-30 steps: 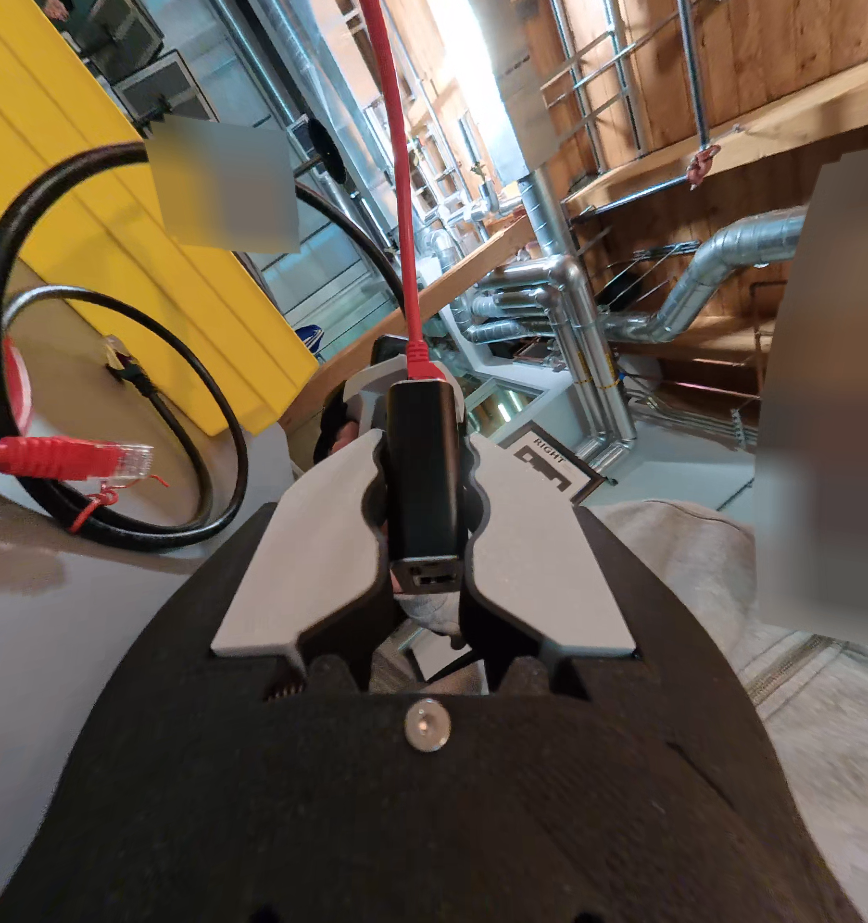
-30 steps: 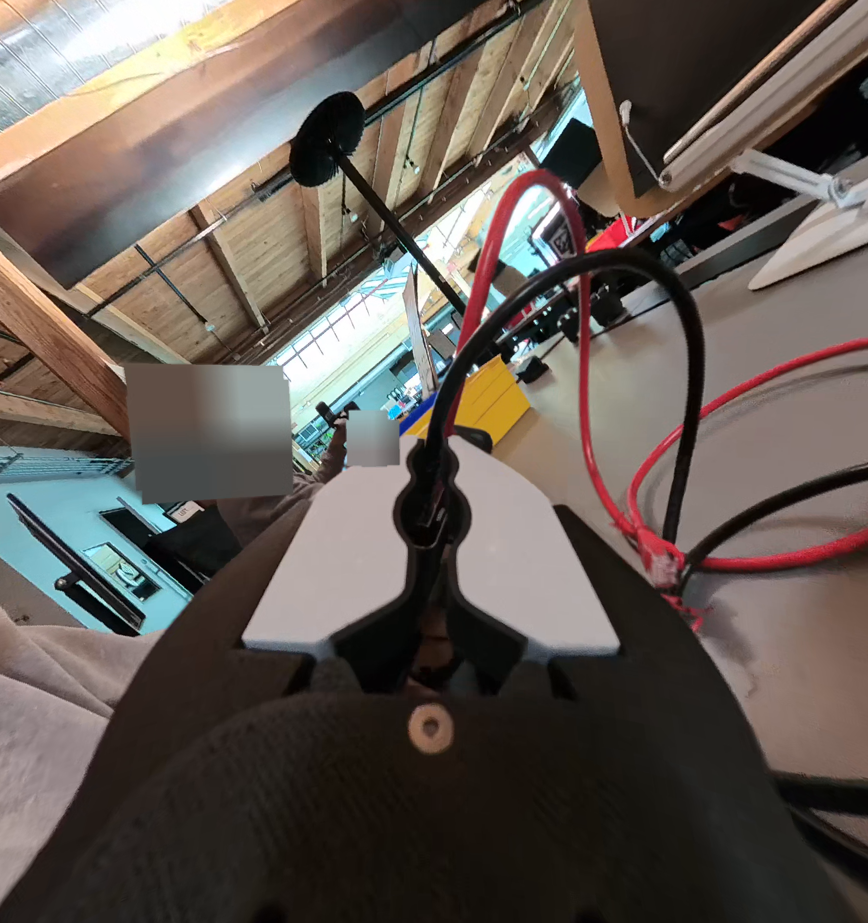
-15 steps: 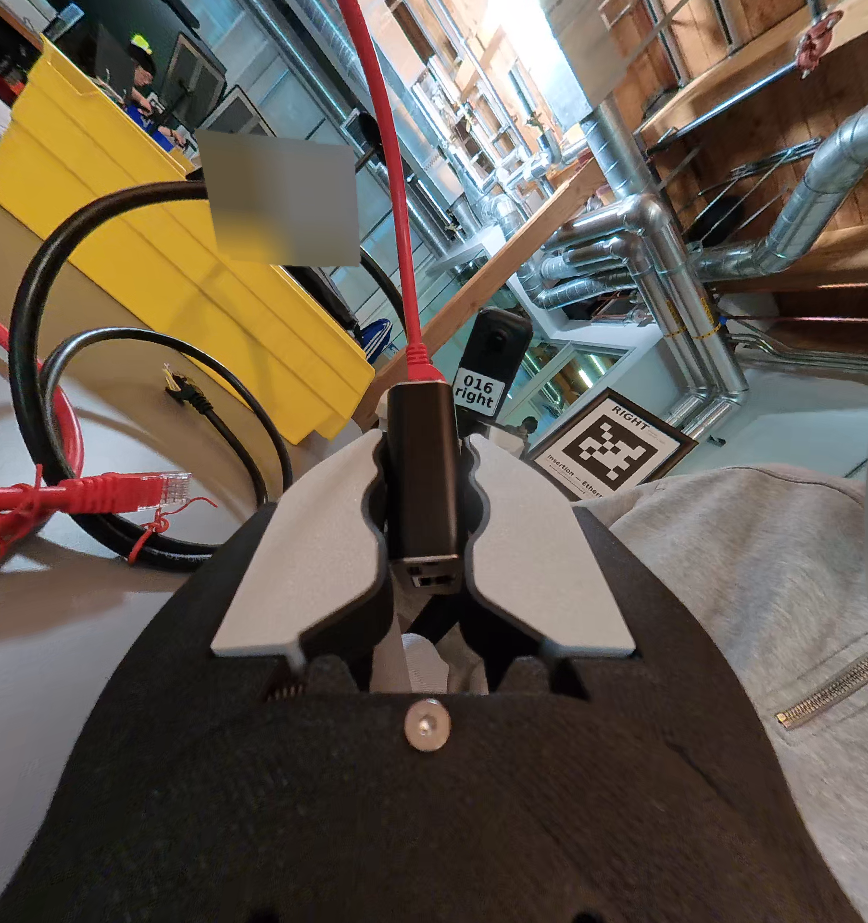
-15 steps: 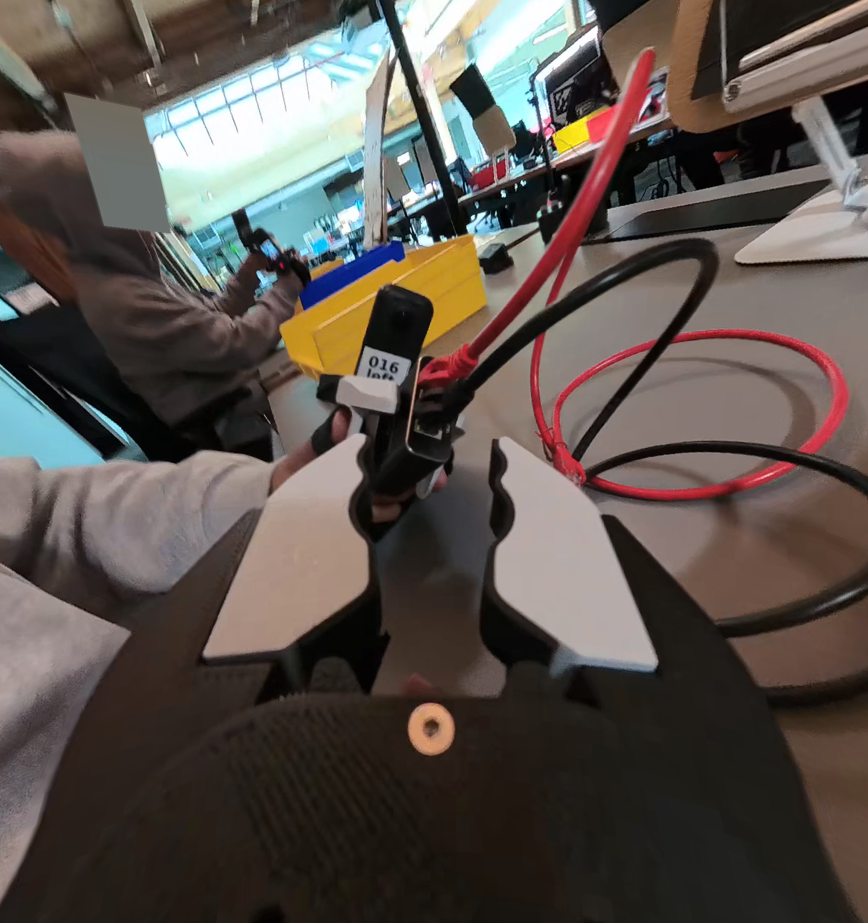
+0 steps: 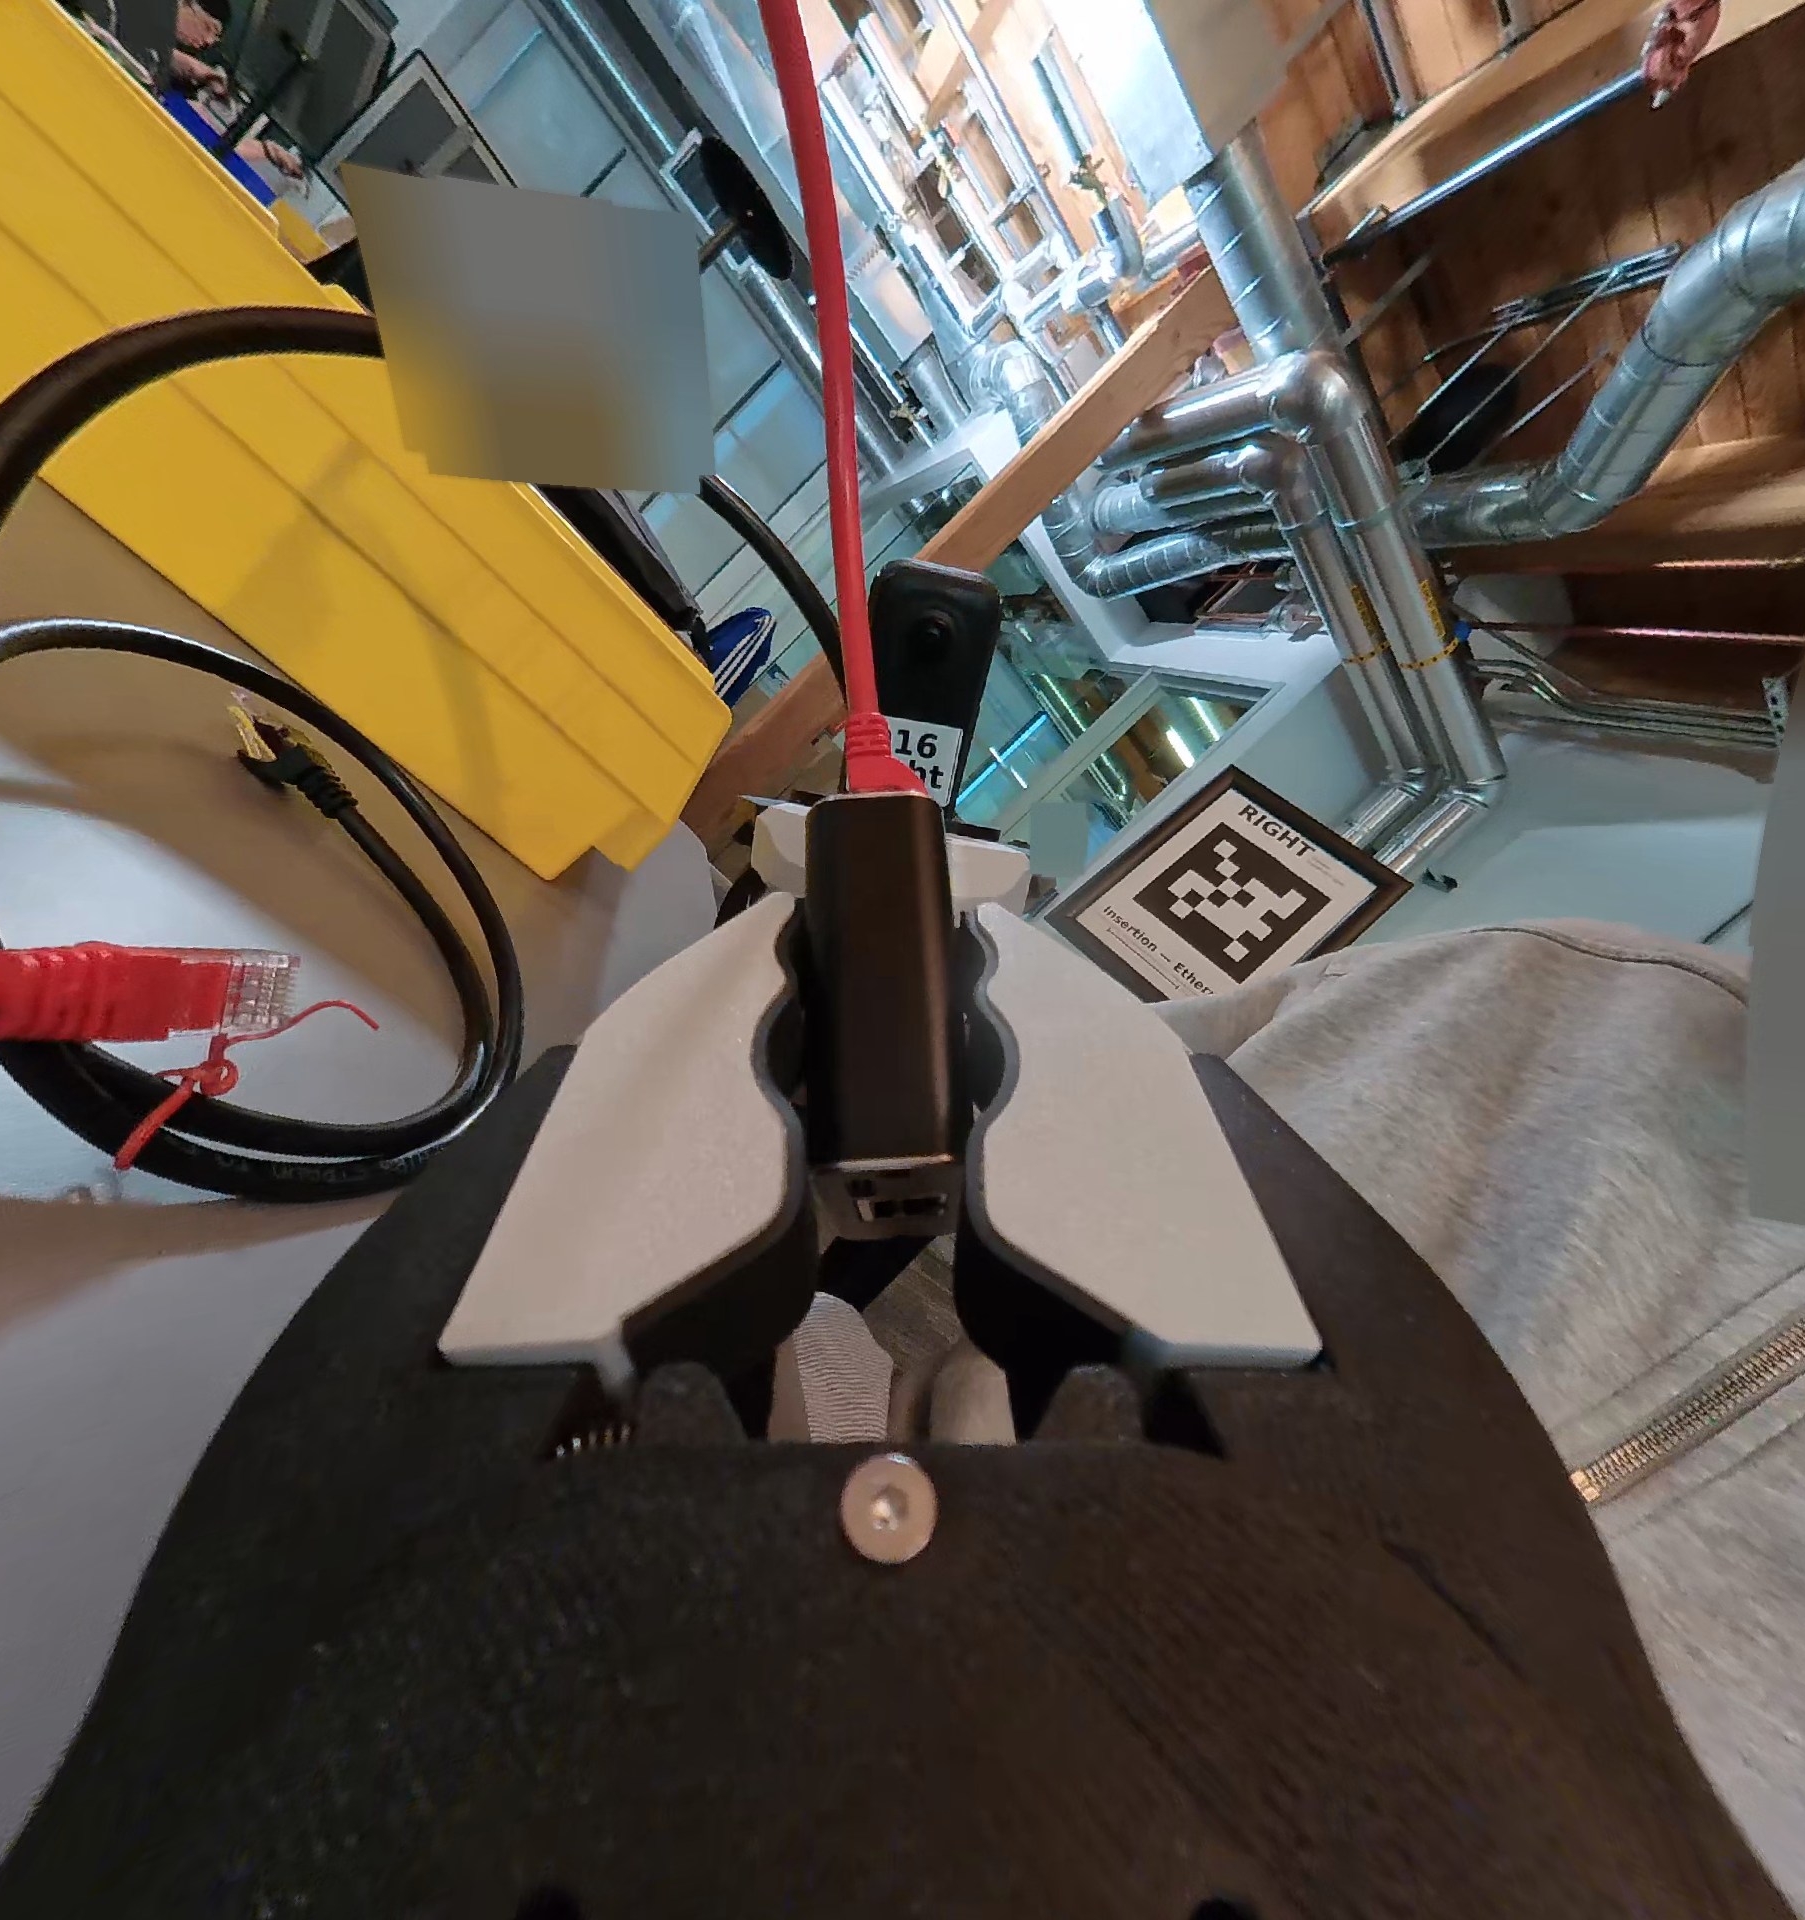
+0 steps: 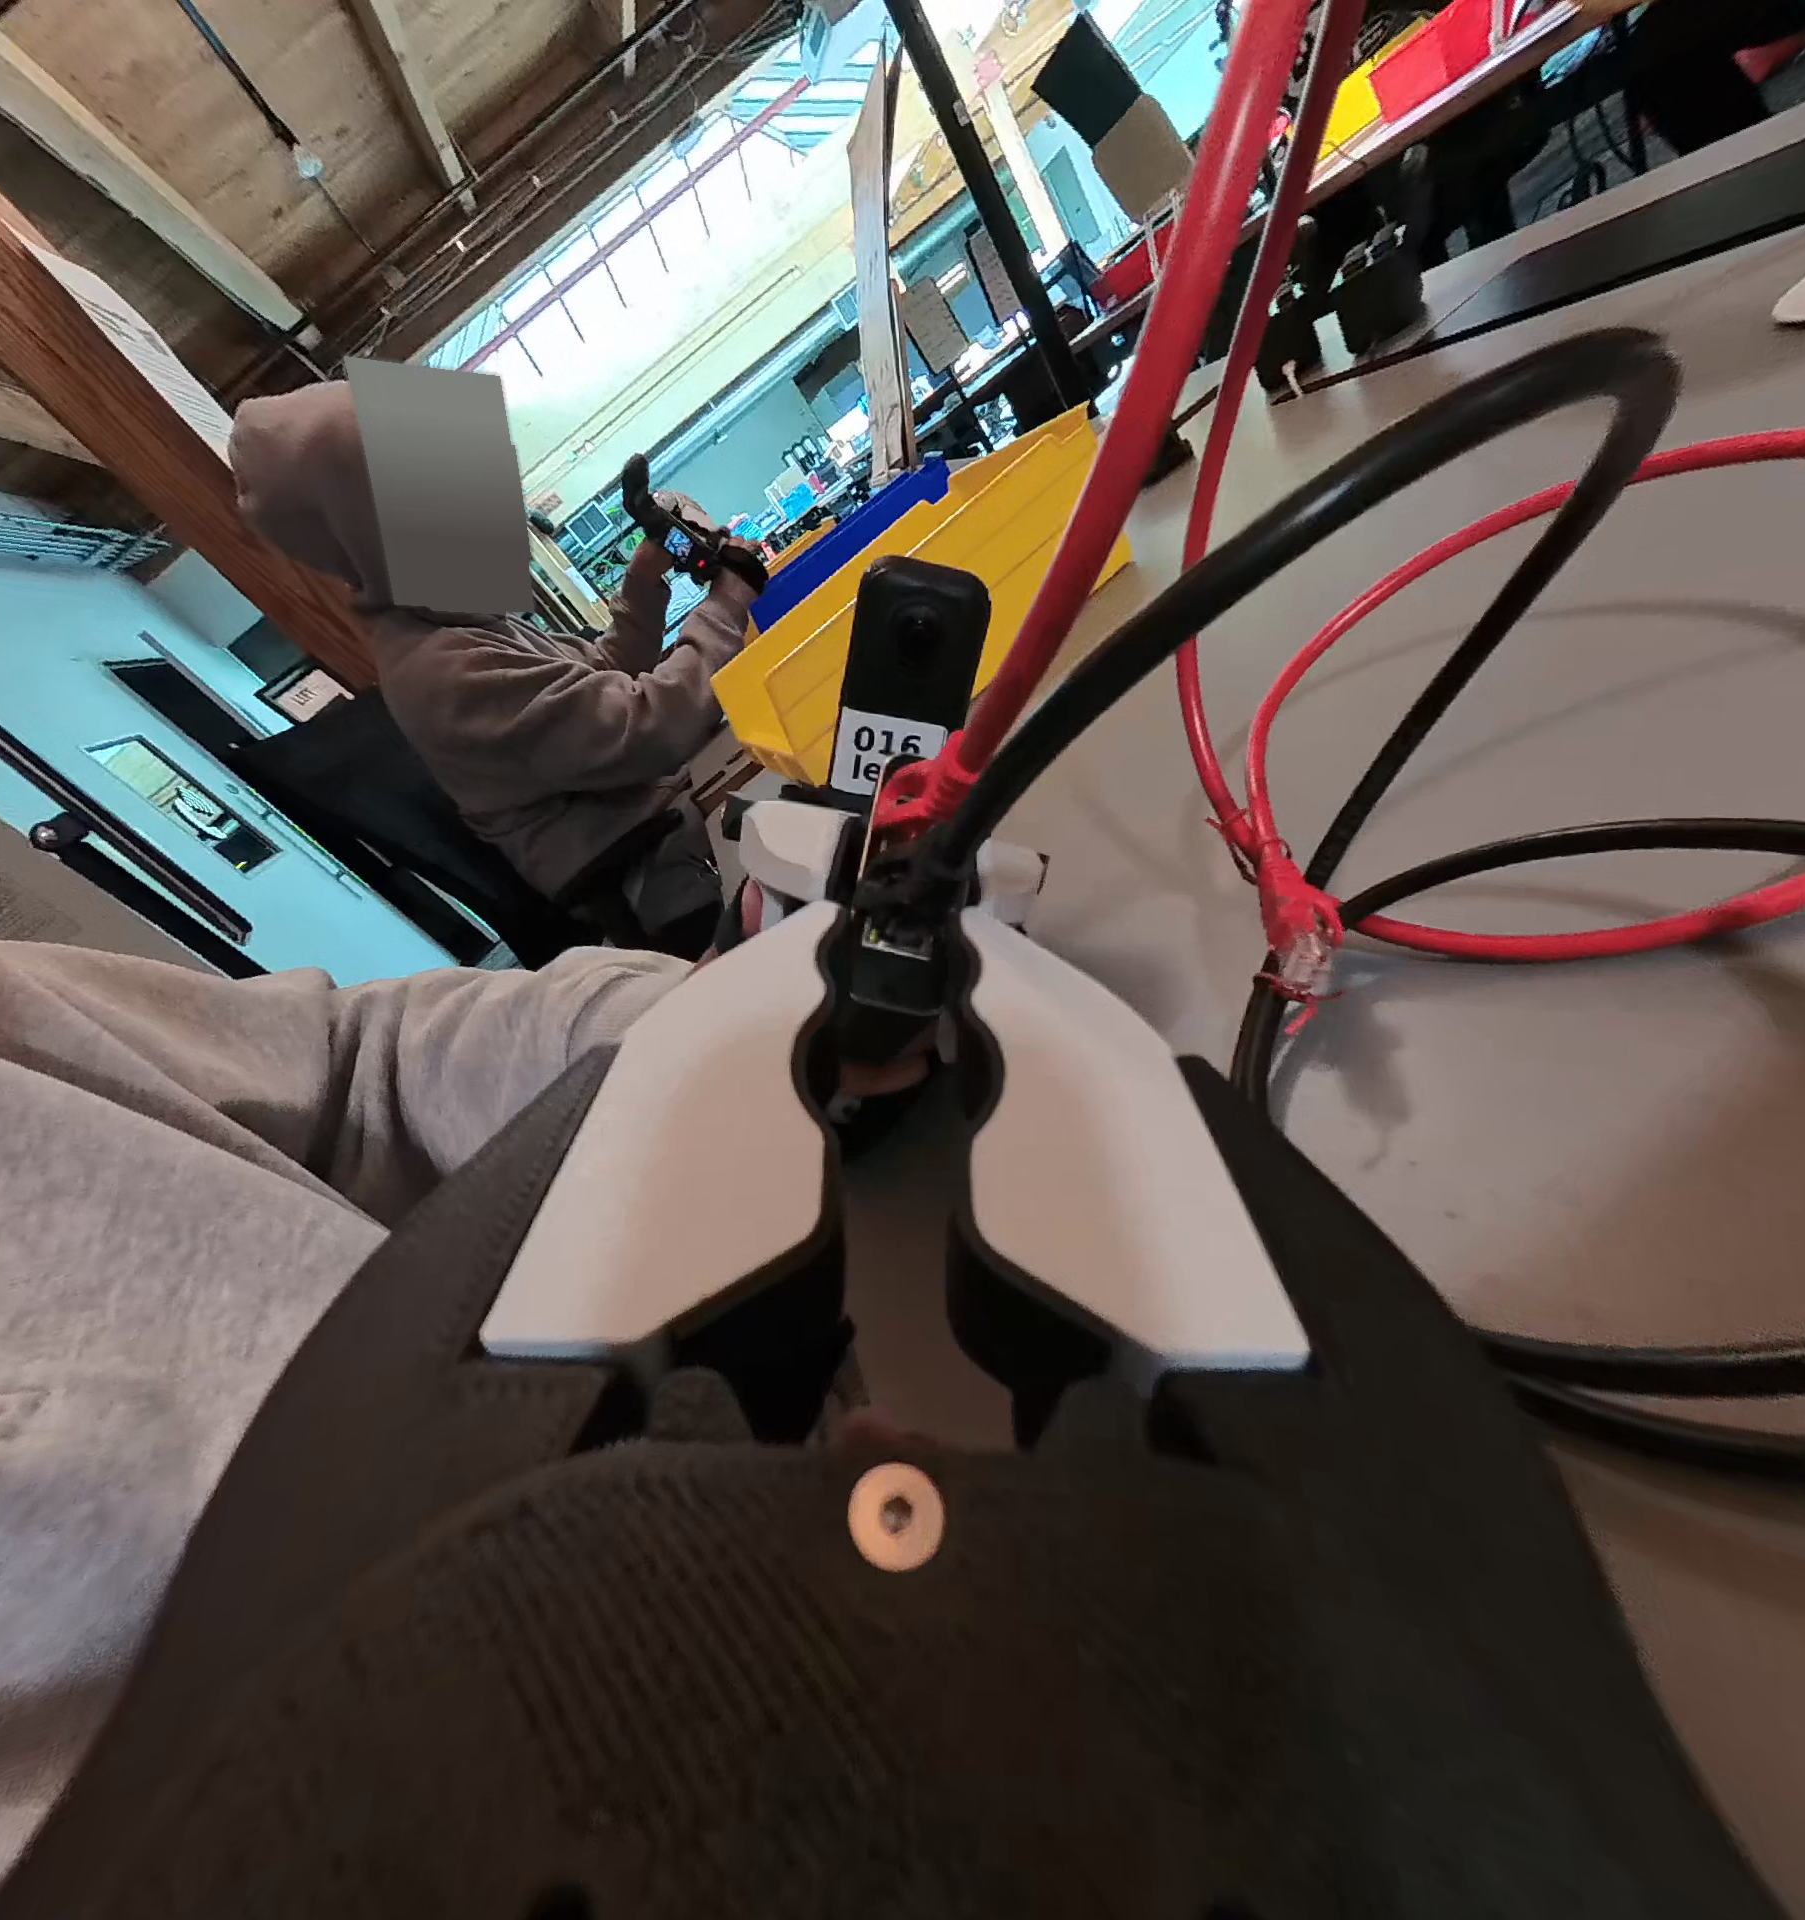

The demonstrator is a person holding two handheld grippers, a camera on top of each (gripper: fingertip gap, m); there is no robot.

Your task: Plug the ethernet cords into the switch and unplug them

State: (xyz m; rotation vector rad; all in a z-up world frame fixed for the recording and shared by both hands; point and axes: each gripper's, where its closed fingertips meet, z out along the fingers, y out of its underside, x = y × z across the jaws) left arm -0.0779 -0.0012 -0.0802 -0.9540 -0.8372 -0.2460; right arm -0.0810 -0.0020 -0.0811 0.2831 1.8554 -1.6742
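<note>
The right gripper (image 6: pixel 893 997) has returned, fingers pinching the black cord (image 6: pixel 1293 582) at the switch (image 5: pixel 877 997), which the left gripper (image 5: pixel 882 1039) clamps lengthwise, cords (image 5: pixel 825 364) exiting away.

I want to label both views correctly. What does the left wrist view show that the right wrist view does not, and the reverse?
Only left: a loose black plug, a framed marker board and silver pipes.
Only right: a seated person, a blue bin, and the black cord plugged into the switch beside the red one.
Both: the switch, held in the left hand-held gripper, the red cord, a loose red plug and the yellow bin.
</note>
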